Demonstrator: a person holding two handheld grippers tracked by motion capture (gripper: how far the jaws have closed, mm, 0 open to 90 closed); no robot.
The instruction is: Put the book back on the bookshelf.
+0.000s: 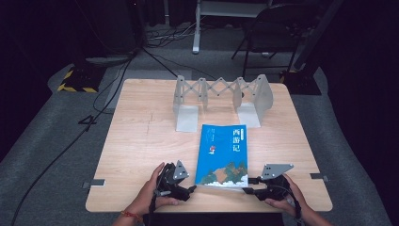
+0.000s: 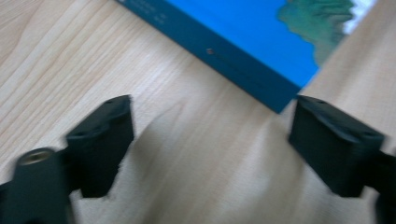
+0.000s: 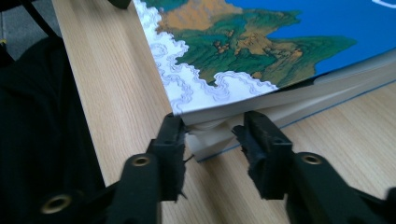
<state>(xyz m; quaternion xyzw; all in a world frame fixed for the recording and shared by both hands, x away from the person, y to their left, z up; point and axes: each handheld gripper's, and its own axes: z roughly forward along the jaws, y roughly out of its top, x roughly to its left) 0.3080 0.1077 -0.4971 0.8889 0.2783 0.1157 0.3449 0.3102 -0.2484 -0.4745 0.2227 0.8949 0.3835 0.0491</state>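
Observation:
A blue-covered book (image 1: 223, 155) lies flat in the middle of the wooden table (image 1: 141, 141), its painted landscape end toward me. My left gripper (image 1: 188, 189) rests low at the book's near left corner. Its jaws (image 2: 210, 144) stand open with bare wood between them, and the blue spine corner (image 2: 261, 84) lies just ahead of the right jaw. My right gripper (image 1: 249, 186) is at the near right corner. There its jaws (image 3: 210, 133) sit tight on either side of the lower page block (image 3: 208, 142), under the raised cover (image 3: 224, 70).
A grey expanding bookend rack (image 1: 221, 96) stands at the back of the table, beyond the book. The table's near edge (image 3: 93, 116) runs just behind my right gripper. A chair and cables are on the floor behind the table.

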